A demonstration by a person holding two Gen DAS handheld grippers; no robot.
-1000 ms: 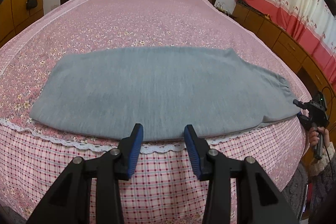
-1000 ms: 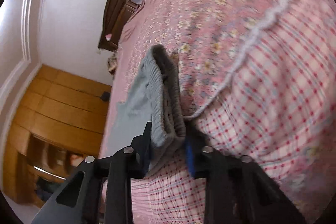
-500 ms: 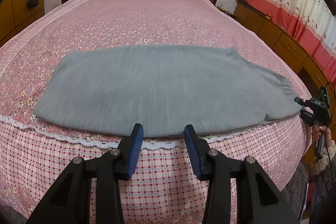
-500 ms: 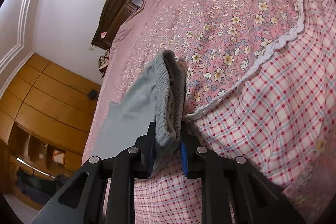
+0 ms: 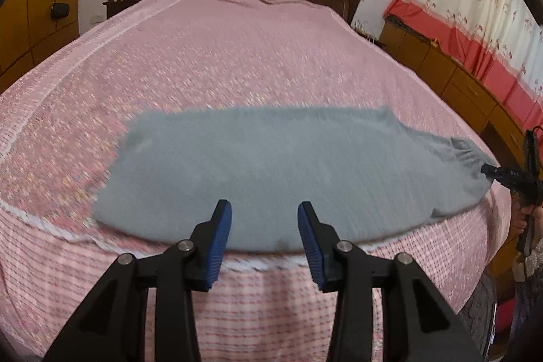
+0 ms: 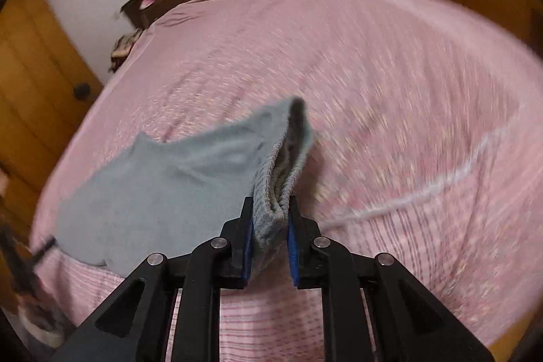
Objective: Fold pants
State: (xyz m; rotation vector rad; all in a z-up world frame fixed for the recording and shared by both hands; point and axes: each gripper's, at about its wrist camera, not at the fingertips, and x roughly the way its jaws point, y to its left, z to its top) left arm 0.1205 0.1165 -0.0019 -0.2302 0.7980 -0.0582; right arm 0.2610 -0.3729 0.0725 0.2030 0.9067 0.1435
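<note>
The bed [image 5: 237, 56], big and pink, shows floral print smeared by blur in both views. Grey pants [image 5: 271, 172] lie across its near edge, far detail hard to make out. Right gripper [image 6: 269, 236] has its jaws clamped on the ribbed waistband. Left gripper [image 5: 264, 236] hovers, jaws wide apart, holding nothing.

pants [image 5: 278, 165] | grey knit, folded lengthwise | flat across bed's near edge | waistband end lifted
</note>
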